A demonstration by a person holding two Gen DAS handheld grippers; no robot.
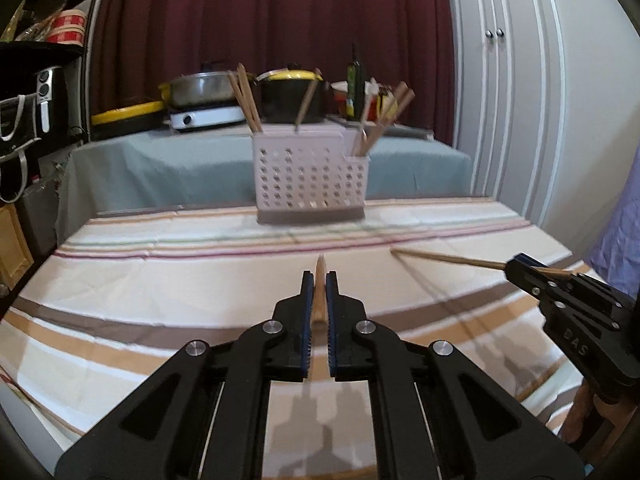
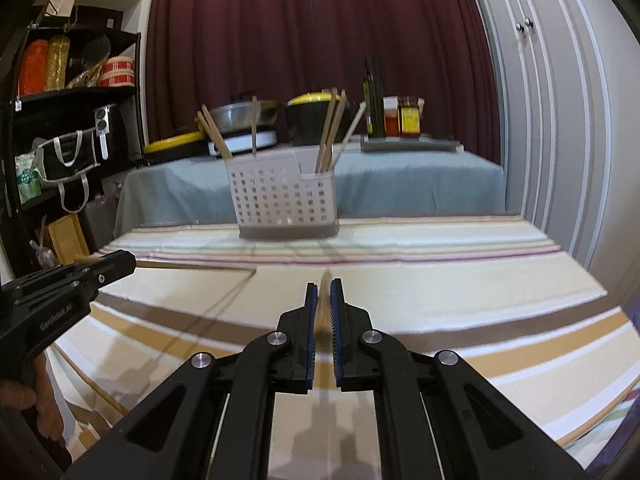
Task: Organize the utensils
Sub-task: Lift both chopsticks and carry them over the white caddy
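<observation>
A pale perforated utensil holder [image 1: 308,184] [image 2: 284,200] stands at the far edge of the striped tablecloth [image 1: 160,280], with several wooden chopsticks upright in its compartments. My left gripper [image 1: 319,285] hovers over the cloth, shut on a wooden chopstick [image 1: 319,266] that points forward toward the holder. In the right wrist view the left gripper [image 2: 129,261] is at the left, its chopstick [image 2: 192,267] reaching rightward. My right gripper [image 2: 325,289] is likewise shut on a chopstick [image 2: 322,314]. In the left wrist view the right gripper [image 1: 514,263] holds its chopstick [image 1: 440,258] slanting left.
Behind the holder a second table [image 2: 400,184] under grey-green cloth carries pots [image 1: 292,96], a hot plate [image 1: 204,118] and bottles [image 2: 374,96]. A dark shelf unit [image 2: 72,120] stands at the left, white cabinet doors [image 1: 504,80] at the right. A hand [image 2: 36,396] grips the left tool.
</observation>
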